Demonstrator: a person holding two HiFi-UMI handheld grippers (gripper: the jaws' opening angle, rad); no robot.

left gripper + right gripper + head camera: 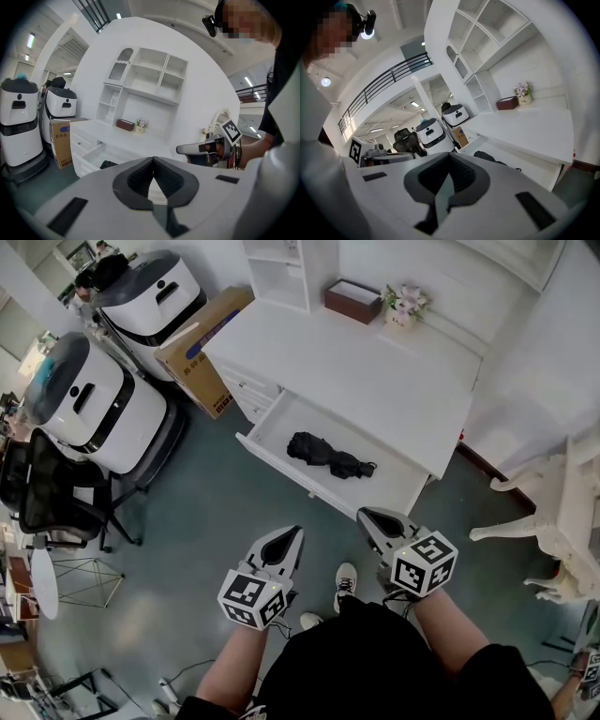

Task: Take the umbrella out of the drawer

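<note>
Umbrella (329, 457), black and folded down small, lies loose on the floor of the open drawer (398, 486), near the drawer's middle and clear of its walls. The drawer stands pulled out from under the white counter (375, 381). Both tools hang short of the drawer's front edge, well apart from the umbrella. The left tool (292, 540) and the right tool (369, 519) each have their jaws clenched together with nothing between them, noses aimed toward the drawer.

It looks light. The crumpled fabric is probably soft and a little slick, over a stiff core of shaft and ribs. Pinching a loose fold alone risks the cloth sliding or unfurling. The safer hold seems to be across the thick bundled middle, squeezing down to the shaft, or on the narrower end that points toward the drawer's right side. Either tool must first spread its jaws.
</note>
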